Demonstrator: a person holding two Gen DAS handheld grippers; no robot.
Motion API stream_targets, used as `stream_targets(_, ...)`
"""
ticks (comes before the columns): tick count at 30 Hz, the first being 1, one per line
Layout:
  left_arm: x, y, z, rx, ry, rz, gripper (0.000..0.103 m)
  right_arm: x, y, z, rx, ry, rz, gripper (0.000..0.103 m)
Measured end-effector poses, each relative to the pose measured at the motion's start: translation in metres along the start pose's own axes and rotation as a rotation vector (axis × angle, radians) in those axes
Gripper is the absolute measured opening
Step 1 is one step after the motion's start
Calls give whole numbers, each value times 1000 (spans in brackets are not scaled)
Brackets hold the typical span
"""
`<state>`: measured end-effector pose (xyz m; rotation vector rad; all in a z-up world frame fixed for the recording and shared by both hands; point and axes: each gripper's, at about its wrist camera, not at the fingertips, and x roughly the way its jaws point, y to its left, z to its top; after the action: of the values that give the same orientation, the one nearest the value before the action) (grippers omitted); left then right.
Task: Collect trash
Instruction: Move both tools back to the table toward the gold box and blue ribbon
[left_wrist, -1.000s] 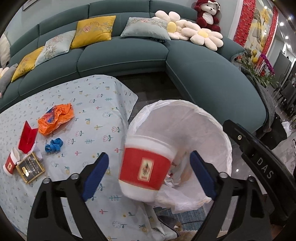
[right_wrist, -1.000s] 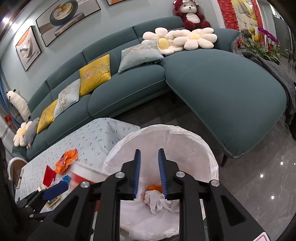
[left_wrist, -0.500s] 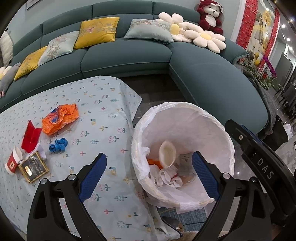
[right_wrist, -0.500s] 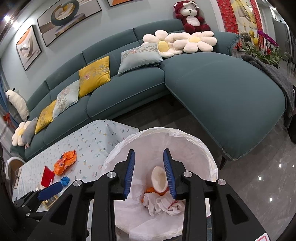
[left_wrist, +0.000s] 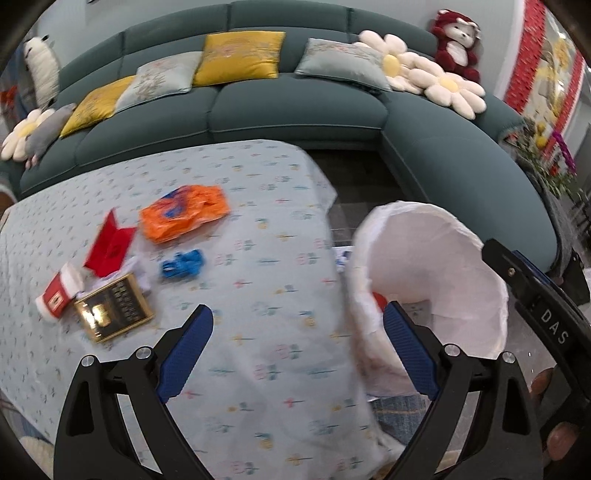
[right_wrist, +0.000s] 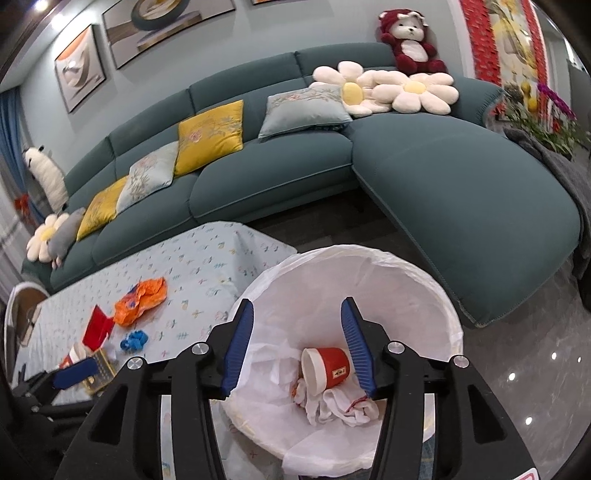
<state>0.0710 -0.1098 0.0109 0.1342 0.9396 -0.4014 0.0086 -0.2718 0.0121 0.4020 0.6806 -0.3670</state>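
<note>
Hovering over the surface (left_wrist: 280, 206), the left gripper (left_wrist: 295, 347) has its jaws spread wide with nothing between them, and the right gripper (right_wrist: 297, 343), also wide open and empty, hangs above the bin (right_wrist: 417, 269), which stands on the floor just off the surface's right edge. The job looks partly done: inside the white liner a red cup (right_wrist: 327, 369) lies on its side atop crumpled white tissues (right_wrist: 340, 406), its long axis roughly level and its open white rim facing left toward the surface. What remains sits toward the surface's left edge: an orange wrapper (left_wrist: 184, 212) lying flat with its long axis running left to right, a red folded card (left_wrist: 109, 245) standing open just left of it, a small blue scrap (left_wrist: 183, 260) below the wrapper, a second cup (left_wrist: 59, 295) tipped on its side with its white rim pointing up and right toward the card, and a gold-framed box (left_wrist: 112, 312) touching or just beside that cup. Whether the box counts as trash cannot be told. By that reckoning, four or five pieces are left, all well apart from the bin.
</note>
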Motion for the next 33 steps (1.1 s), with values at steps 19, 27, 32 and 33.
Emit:
stream_targets(19,6,153,-34,-196,48,122,90,12,111,-41,-223,103,113,50)
stream_targets(27,27,196,-37,-239,64,110,90,28,151,-46,-233,144,169,49)
stream_targets(32,41,211,-33,-245,63,79,89,47,175,-51,-247,173,179,49)
stream_targets(33,44,213,-32,-246,64,69,89,50,178,-52,-250,178,180,50)
